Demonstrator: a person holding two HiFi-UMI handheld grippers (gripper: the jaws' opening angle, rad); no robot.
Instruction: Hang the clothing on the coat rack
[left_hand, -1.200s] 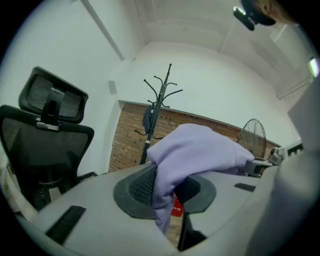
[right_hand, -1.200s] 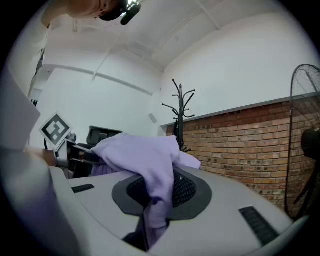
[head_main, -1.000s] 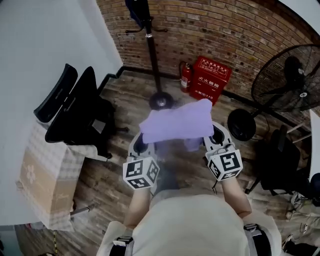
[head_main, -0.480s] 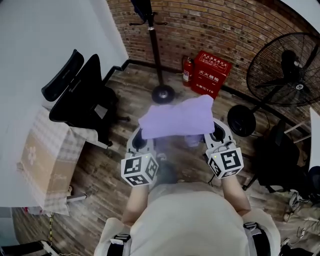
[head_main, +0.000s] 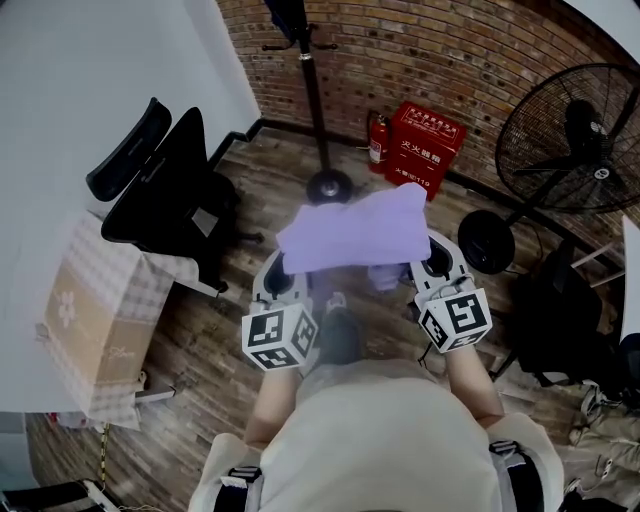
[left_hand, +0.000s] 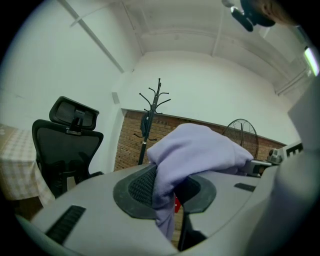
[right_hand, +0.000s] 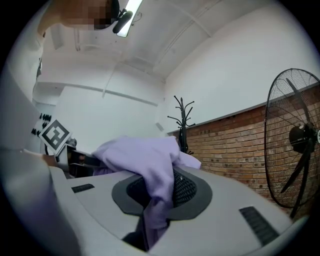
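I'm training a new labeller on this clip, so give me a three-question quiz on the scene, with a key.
1. True or false: the left gripper and the right gripper are both shut on the garment.
2. The coat rack stands in front of: A) a brick wall; B) a window; C) a bookshelf.
3. In the head view, what stands right of the red box?
Key: 1 true; 2 A; 3 the fan.
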